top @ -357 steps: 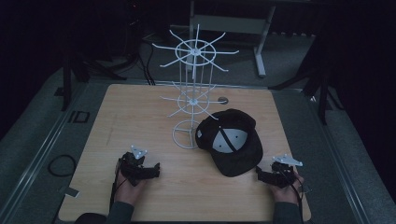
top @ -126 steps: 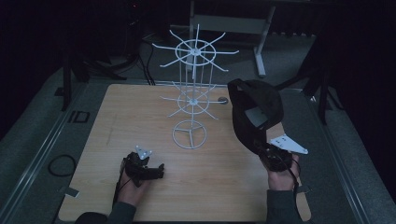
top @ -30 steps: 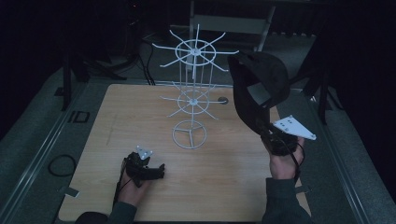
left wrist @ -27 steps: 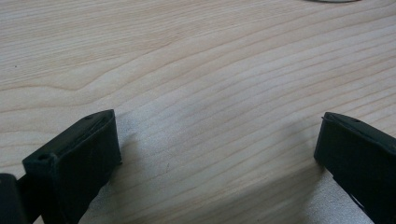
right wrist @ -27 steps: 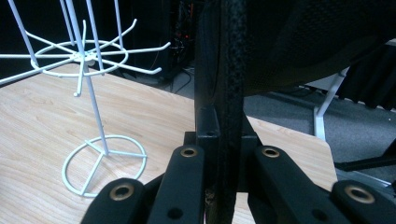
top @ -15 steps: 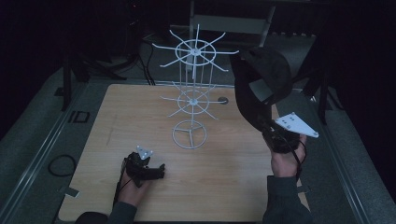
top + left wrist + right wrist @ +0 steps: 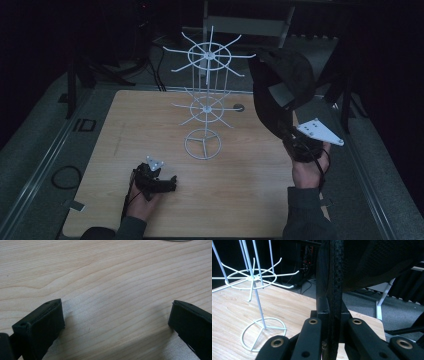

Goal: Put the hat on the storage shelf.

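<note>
A black cap [image 7: 280, 82] hangs in the air at the right of the table, held by its brim in my right gripper [image 7: 292, 137], which is shut on it. In the right gripper view the brim [image 7: 333, 290] stands edge-on between the two jaws. The cap's crown sits level with the top tier of a white wire rack [image 7: 207, 95], just to the right of its prongs. My left gripper [image 7: 167, 184] rests low on the wooden table [image 7: 110, 130] at the front left. Its jaws stand wide open with bare wood between them, as the left gripper view shows.
The rack [image 7: 253, 290] has two tiers of radiating prongs and a ring base [image 7: 202, 144] in the table's middle. A small round hole [image 7: 238, 107] lies behind it. Grey floor and a metal rail [image 7: 45, 150] run along the table's left side.
My right gripper has lifted the cap from the table and carried it up and back, toward the rack's upper tier. The left gripper has stayed in place.
</note>
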Motion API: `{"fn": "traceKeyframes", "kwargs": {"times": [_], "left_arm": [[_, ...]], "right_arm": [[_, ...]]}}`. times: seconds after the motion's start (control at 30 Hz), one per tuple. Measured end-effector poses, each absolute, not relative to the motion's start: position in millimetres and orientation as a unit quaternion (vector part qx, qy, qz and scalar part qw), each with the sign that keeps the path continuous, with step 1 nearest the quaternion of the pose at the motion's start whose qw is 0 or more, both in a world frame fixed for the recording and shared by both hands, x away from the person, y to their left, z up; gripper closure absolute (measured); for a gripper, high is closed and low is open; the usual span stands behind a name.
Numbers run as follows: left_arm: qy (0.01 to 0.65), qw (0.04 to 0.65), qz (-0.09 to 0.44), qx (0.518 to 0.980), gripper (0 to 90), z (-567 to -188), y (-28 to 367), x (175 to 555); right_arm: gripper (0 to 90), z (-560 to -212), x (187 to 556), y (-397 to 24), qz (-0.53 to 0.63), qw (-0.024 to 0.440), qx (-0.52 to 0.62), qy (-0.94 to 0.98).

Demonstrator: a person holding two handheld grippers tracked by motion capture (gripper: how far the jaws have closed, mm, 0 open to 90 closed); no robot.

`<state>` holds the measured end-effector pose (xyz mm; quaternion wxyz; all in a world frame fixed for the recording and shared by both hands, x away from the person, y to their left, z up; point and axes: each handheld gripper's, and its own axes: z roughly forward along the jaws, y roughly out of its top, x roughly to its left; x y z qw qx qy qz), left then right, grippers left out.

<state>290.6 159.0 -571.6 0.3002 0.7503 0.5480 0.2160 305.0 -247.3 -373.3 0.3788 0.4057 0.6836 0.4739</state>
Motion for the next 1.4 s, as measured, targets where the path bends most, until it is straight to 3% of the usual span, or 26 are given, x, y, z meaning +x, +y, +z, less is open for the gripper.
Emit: {"fn": "traceKeyframes", "kwargs": {"times": [1.4], "left_arm": [[0.547,0.300,0.215,0.751,0.2,-572,159,291]], "right_arm": [[86.5,-366,307,-237,0.474,0.394,0.391,0.684]]}}
